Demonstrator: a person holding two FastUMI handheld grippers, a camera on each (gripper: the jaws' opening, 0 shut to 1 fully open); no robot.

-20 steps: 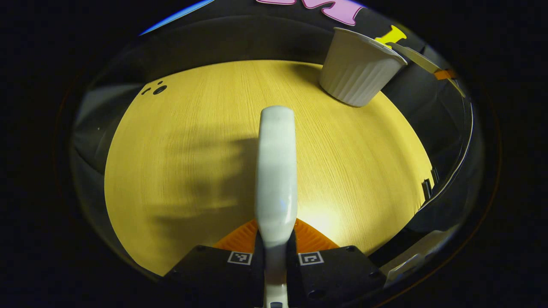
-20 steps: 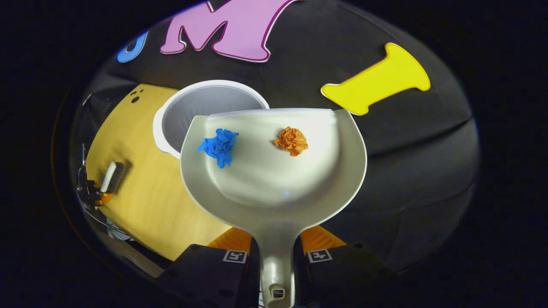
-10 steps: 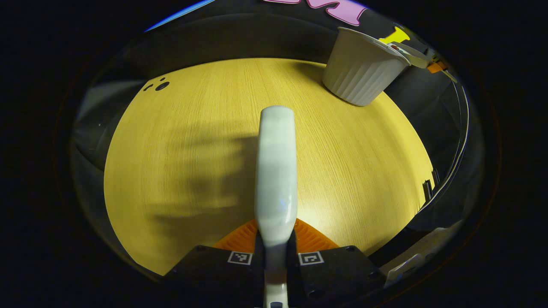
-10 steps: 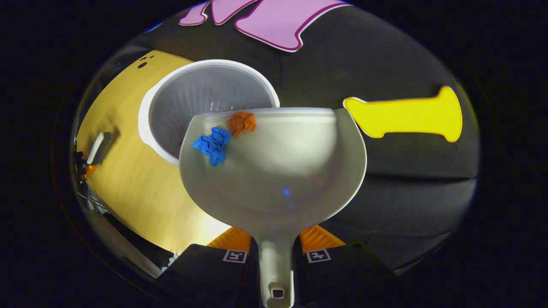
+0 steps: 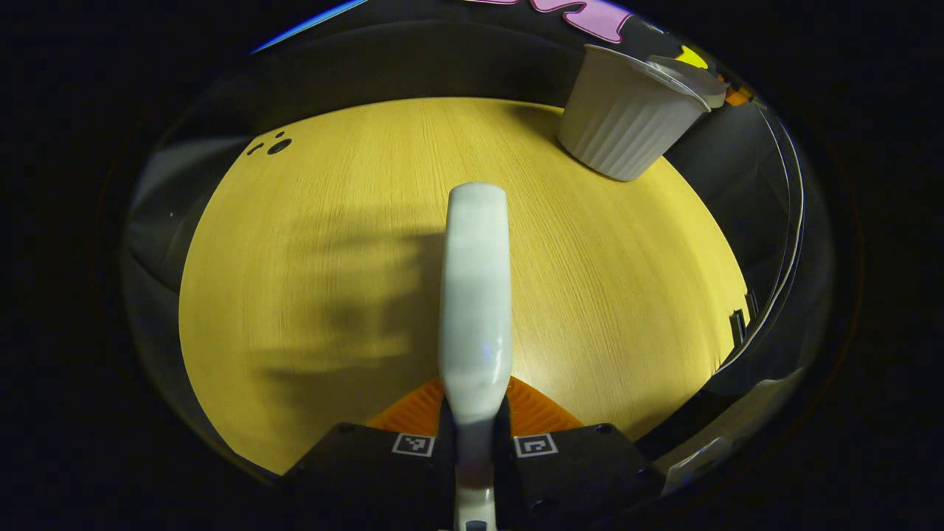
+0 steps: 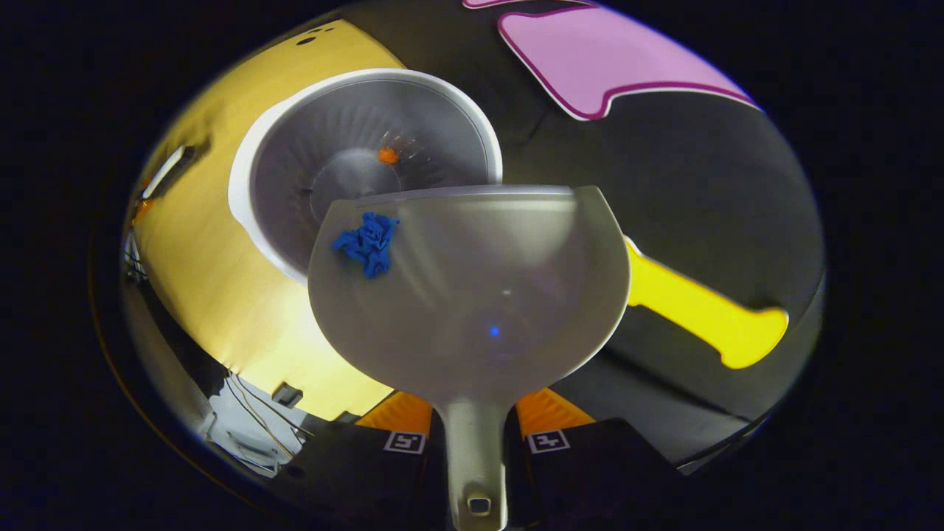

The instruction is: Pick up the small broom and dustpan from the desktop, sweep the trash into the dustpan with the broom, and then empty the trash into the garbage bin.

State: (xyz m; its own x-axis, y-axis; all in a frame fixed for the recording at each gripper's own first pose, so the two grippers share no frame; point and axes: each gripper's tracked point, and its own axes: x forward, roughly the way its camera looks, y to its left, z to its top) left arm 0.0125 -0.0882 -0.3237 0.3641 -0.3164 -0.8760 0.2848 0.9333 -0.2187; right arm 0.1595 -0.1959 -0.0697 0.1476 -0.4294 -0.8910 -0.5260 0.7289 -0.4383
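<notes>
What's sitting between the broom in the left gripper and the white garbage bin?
Nothing: in the left gripper view, only bare wooden desktop lies between the broom and the bin.

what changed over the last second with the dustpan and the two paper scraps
The right tool tipped the dustpan forward over the garbage bin. The orange scrap slid to the pan's front lip, then dropped into the bin. The blue scrap stayed in the pan near the lip. The left tool kept its grip on the broom over the table, hardly moving.
</notes>
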